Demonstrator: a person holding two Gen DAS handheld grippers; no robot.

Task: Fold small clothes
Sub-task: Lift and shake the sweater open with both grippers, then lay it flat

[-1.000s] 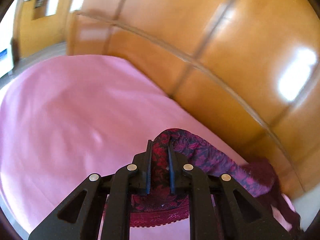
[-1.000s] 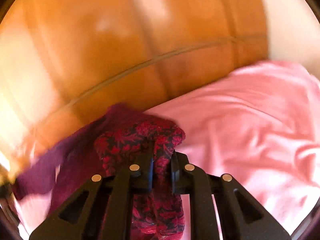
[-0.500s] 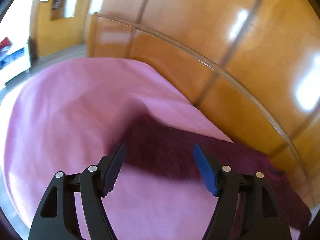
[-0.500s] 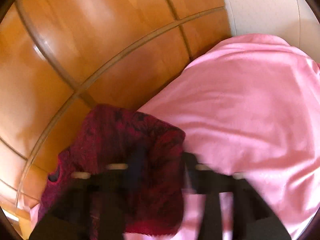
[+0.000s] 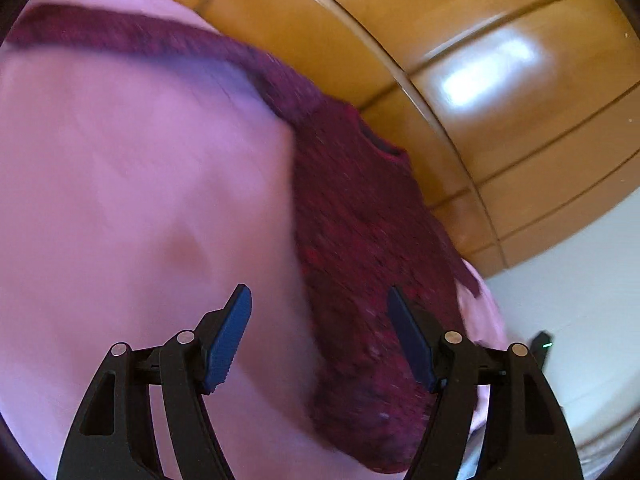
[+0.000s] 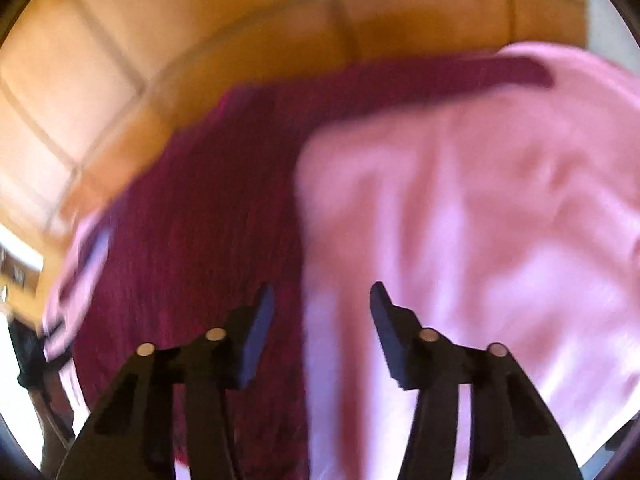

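A dark red patterned garment (image 5: 360,216) lies spread on the pink sheet (image 5: 140,180), one long sleeve (image 5: 120,36) stretching away to the left. My left gripper (image 5: 319,290) hangs open just above the garment's left edge, nothing between its blue pads. In the blurred right wrist view the same garment (image 6: 208,208) fills the left half and the sheet (image 6: 480,200) the right. My right gripper (image 6: 323,287) hovers over the garment's right edge with its jaws closing; they stand apart and the pads touch no cloth.
Glossy wooden panelling (image 5: 500,60) rises right behind the bed, close to the garment's far side. A white wall (image 5: 580,280) and a small dark device with a green light (image 5: 542,342) sit at the right. Pink sheet spreads wide to the left.
Both grippers were shut on the lifted garment a second ago. They have let go, and it now lies flat on the sheet. Both hands have dipped down toward it.
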